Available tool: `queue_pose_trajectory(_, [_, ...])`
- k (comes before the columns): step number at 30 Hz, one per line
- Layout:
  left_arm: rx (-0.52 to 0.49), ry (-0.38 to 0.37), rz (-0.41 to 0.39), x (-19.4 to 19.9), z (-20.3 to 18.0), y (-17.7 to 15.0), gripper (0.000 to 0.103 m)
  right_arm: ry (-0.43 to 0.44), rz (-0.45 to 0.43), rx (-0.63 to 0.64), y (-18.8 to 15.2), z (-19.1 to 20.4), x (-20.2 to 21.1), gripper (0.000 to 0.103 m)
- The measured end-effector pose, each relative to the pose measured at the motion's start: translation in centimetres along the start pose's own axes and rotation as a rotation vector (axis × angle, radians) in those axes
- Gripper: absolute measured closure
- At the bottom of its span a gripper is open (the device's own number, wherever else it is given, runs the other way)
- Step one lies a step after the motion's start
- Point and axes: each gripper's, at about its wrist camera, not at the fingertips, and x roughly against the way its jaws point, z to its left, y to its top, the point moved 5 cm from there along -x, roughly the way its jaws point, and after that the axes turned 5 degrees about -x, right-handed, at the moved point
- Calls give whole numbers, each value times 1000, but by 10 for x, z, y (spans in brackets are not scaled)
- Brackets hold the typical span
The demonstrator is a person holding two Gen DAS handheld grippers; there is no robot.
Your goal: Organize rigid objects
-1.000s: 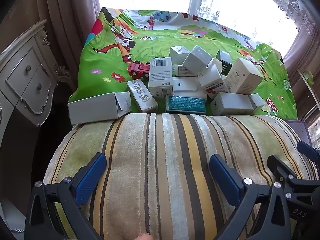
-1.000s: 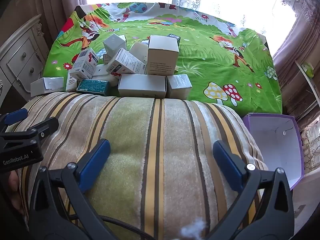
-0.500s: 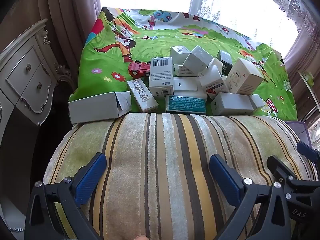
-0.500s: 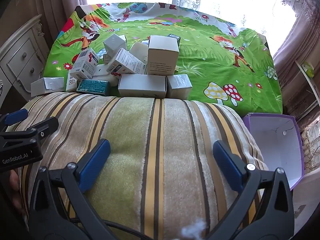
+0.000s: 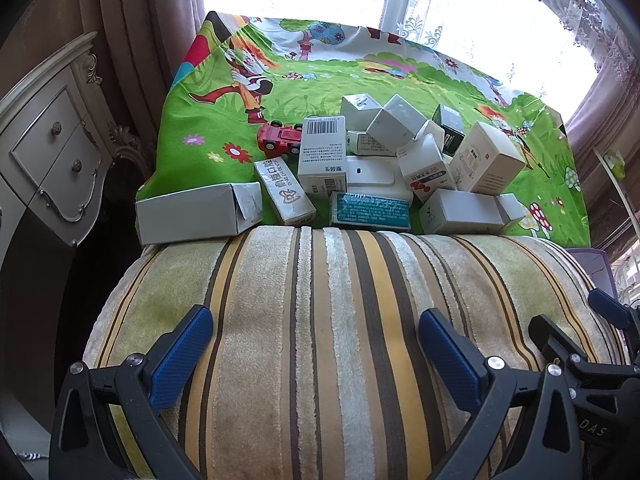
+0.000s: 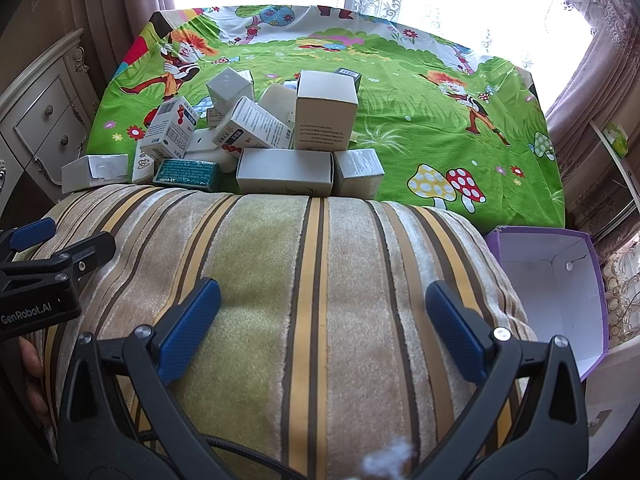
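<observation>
A heap of small cartons lies on the green cartoon cloth (image 5: 224, 120): a long white box (image 5: 196, 216), a barcode box (image 5: 322, 152), a teal box (image 5: 370, 210), a tall white box (image 6: 326, 118), and a red toy car (image 5: 280, 140) beside them. My left gripper (image 5: 316, 344) is open and empty above a striped cushion (image 5: 340, 300), well short of the heap. My right gripper (image 6: 324, 320) is open and empty above the same cushion (image 6: 304, 280). Each gripper shows at the edge of the other's view.
An open purple box with a white inside (image 6: 556, 280) stands at the right, beside the cushion. A cream drawer cabinet (image 5: 52, 152) stands at the left. Curtains and a bright window lie behind the table.
</observation>
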Motion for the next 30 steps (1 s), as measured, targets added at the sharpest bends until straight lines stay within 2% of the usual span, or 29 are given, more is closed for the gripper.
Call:
queue_pose_trajectory(9, [-25, -16, 4, 6, -2, 1, 0, 3, -3, -7, 0, -1, 0, 0])
queue_pose_trajectory(11, [-6, -39, -9, 11, 1, 4, 5, 6, -4, -10, -1, -2, 0, 0])
queue_pose_trajectory(15, [55, -91, -36, 23, 18, 10, 5, 14, -10, -14, -1, -2, 2, 0])
queue_pose_trajectory(21, [113, -82, -50, 25, 57, 28, 1, 14, -17, -15, -2, -2, 2, 0])
queue_pose_trajectory(30, [115, -59, 25, -9, 92, 57, 0, 14, -31, -17, -2, -2, 0, 0])
